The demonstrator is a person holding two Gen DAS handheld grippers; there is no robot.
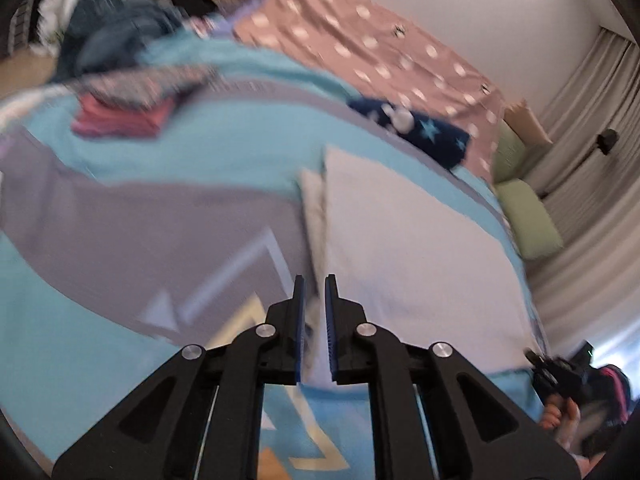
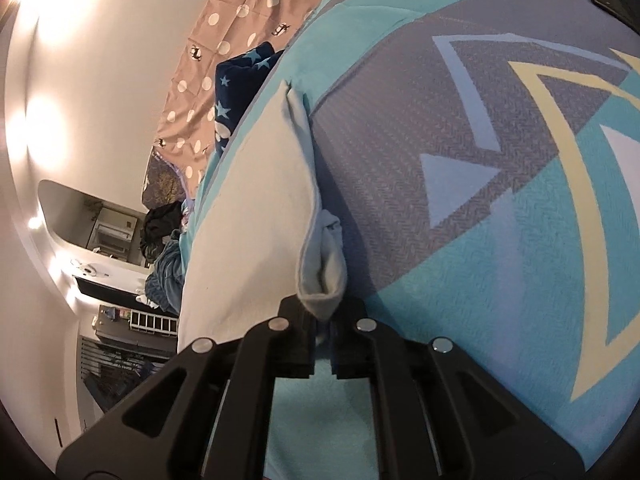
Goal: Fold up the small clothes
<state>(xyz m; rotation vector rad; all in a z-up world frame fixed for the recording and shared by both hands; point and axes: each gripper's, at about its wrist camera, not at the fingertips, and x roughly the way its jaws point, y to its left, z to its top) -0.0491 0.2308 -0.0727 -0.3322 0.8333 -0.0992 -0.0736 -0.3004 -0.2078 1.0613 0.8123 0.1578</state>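
Observation:
A white small garment (image 1: 416, 240) lies folded flat on the blue and grey bedspread (image 1: 140, 200). My left gripper (image 1: 316, 284) is nearly shut at the garment's near left edge, with a narrow gap and white cloth between the blue pads. In the right wrist view the same white garment (image 2: 248, 216) lies on the bedspread (image 2: 480, 220). My right gripper (image 2: 322, 312) is shut on a folded corner of the garment's edge and holds it slightly raised.
A stack of folded pink and patterned clothes (image 1: 128, 108) sits far left. A navy star-print garment (image 1: 424, 128) lies behind the white one on a pink dotted sheet (image 1: 360, 48). A heap of dark clothes (image 1: 120, 32) lies far back. Green pillows (image 1: 524, 216) are at right.

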